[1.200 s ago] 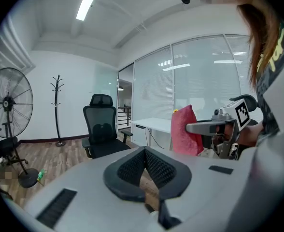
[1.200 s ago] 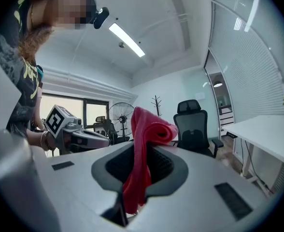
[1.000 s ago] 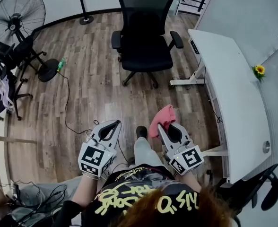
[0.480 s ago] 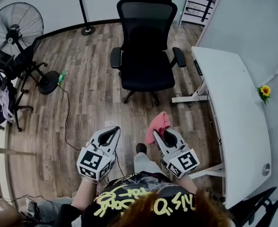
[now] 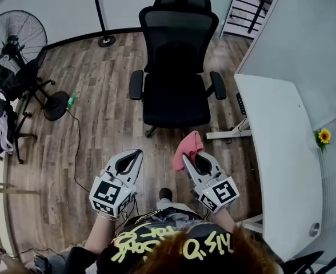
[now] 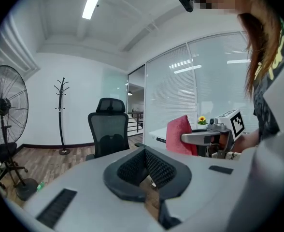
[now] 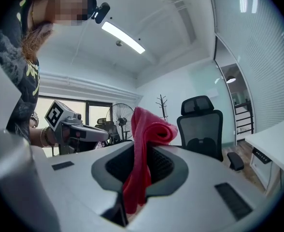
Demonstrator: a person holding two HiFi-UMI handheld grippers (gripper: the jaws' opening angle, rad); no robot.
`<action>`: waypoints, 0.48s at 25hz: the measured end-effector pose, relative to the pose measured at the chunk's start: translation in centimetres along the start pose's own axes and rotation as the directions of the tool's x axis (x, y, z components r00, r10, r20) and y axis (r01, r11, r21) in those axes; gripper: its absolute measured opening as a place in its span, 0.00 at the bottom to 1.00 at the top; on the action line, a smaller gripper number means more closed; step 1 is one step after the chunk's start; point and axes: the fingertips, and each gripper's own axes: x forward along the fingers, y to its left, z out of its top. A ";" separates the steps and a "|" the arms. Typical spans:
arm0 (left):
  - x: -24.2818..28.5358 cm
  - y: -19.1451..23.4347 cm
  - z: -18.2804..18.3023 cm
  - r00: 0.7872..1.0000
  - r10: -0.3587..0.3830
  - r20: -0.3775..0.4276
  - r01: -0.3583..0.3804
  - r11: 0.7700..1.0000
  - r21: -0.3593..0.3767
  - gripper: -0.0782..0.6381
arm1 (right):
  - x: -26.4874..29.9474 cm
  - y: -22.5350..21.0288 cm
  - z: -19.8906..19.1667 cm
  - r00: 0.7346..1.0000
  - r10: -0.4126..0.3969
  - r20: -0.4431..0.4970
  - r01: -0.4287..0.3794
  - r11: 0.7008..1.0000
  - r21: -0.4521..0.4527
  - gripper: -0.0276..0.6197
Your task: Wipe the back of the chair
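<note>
We find the right gripper (image 5: pixel 186 156) pinching a crumpled pink-red cloth (image 5: pixel 188 146) and the left gripper (image 5: pixel 138 152) pressed together empty, both well short of the black mesh-backed office chair (image 5: pixel 176 67), whose rear side we judge needs flat, firm strokes.

The chair (image 5: pixel 176 96) stands between the fan (image 5: pixel 16 37) at left and the desk (image 5: pixel 278 153) at right.

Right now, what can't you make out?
- Chair rear face: every view faces its front.
- Chair base, head view: mostly under the seat.
- Cloth, head view: lower part hidden behind the right gripper.
- Fan, left gripper view: cut by the left edge.
</note>
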 end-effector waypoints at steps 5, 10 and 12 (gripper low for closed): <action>3.1 1.1 0.5 1.000 0.023 -0.010 -0.023 1.000 -0.004 0.10 | 1.5 -3.5 -0.1 1.000 0.016 -0.005 -0.016 1.000 0.007 0.14; 5.0 1.7 0.7 0.999 0.045 -0.015 -0.045 0.999 -0.011 0.10 | 3.1 -6.0 -0.7 0.999 0.033 -0.009 -0.033 0.999 0.026 0.14; 5.5 1.5 0.2 0.999 0.037 -0.038 -0.037 0.999 -0.012 0.10 | 3.4 -6.4 -1.0 0.999 0.041 -0.009 -0.041 0.999 0.036 0.14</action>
